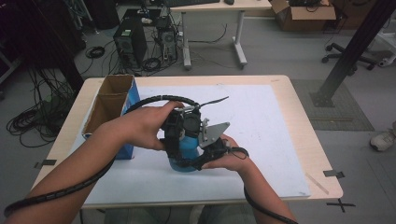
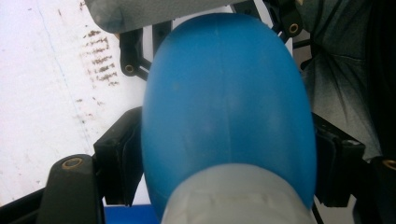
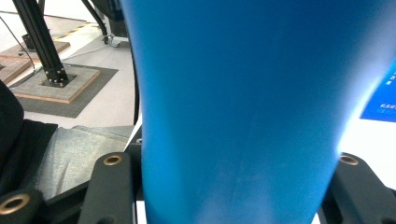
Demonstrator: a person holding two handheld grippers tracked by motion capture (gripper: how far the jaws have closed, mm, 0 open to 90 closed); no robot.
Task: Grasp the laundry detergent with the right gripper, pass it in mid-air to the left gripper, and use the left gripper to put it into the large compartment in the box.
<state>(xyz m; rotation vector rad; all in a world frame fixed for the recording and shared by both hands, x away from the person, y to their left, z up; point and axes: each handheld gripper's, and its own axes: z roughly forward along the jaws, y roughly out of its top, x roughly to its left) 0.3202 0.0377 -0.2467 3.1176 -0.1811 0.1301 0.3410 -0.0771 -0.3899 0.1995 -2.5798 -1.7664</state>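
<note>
From where I stand, both hands meet near the middle of the white sheet on the table, a little toward the near edge, and between them stands a blue bottle — smooth plastic, upright, its base on the sheet. The right gripper comes at it from the right, low down, and its jaws are clamped on the bottle's lower body; seen along that gripper, the blue wall fills the space between the two black jaws and flares upward. The left gripper reaches in from the left, higher up, and its jaws stand against the bottle's rounded flanks, one on each side; the pads look to be pressing on the blue surface, so I take it as gripping too. Below the blue in that view sits a paler, greyish collar or cap.

My guess is that the bottle is light and fairly stiff, though a thin wall like that could dent under a hard squeeze. The skin is glossy and curved — it may slip or twist, so the broad, straighter part of the body is the safer hold, with the pads set square across it.

Farther left, an open cardboard box with a blue side sits at the table's edge
</note>
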